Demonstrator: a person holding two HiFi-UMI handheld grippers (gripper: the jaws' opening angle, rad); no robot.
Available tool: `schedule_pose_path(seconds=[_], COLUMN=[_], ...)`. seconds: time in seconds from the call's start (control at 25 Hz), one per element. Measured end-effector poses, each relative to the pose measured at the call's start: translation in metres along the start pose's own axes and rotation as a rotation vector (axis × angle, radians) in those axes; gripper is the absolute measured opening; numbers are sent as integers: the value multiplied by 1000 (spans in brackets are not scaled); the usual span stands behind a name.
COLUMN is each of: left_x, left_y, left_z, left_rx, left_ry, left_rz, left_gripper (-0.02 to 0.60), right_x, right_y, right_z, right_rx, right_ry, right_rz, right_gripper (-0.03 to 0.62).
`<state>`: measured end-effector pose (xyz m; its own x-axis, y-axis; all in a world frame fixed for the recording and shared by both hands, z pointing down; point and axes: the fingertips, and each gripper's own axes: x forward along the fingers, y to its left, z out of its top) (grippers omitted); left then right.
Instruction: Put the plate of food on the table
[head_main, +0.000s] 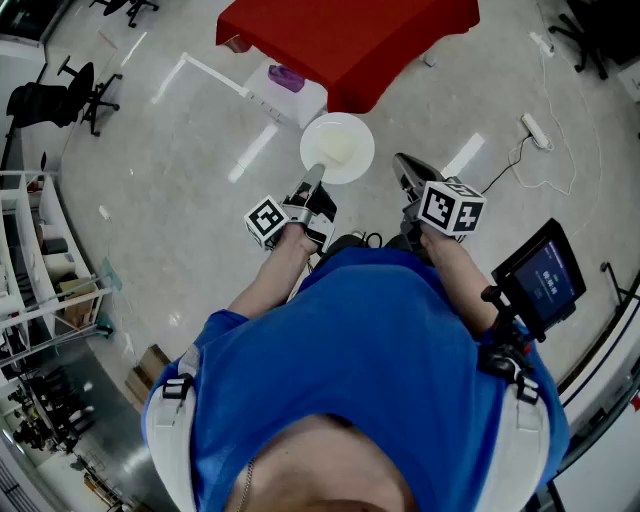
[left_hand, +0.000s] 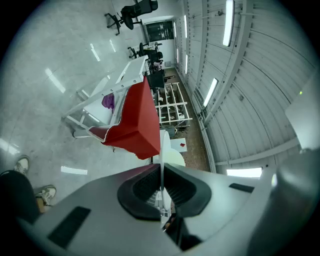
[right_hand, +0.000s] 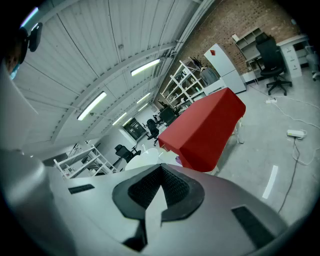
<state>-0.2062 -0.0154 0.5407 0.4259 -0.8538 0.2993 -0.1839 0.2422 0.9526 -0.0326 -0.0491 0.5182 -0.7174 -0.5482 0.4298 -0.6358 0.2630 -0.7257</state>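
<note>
Red-draped table (head_main: 350, 40) lies ahead of us; our left gripper (head_main: 317, 174) pinches the white plate (head_main: 345, 140), our right gripper (head_main: 402, 164) sits closed, empty; a screen (head_main: 548, 278) shows unreadable print.

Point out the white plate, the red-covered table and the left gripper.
white plate (head_main: 345, 140), head view, its centre
red-covered table (head_main: 350, 40), head view, bare cloth top
left gripper (head_main: 318, 172), head view, between its fingertips on the plate's rim

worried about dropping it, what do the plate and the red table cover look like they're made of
Plate: white, smooth and slightly glossy, with a thin rim. It is likely ceramic or melamine, and the look does not settle which.
Red cover: probably cloth, with a matte finish. It hangs over the edges in soft folds and shows no shine.
</note>
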Motion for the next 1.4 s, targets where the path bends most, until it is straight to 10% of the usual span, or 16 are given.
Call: schedule_pose_path(seconds=[1.4], left_x=[19], left_y=[-8], left_z=[0], left_rx=[-8], left_ry=[43], left_rz=[11], left_gripper=[17], right_x=[-3], right_y=[-11], right_z=[7], right_rx=[80], right_ry=[-48], right_rz=[-27], right_gripper=[3])
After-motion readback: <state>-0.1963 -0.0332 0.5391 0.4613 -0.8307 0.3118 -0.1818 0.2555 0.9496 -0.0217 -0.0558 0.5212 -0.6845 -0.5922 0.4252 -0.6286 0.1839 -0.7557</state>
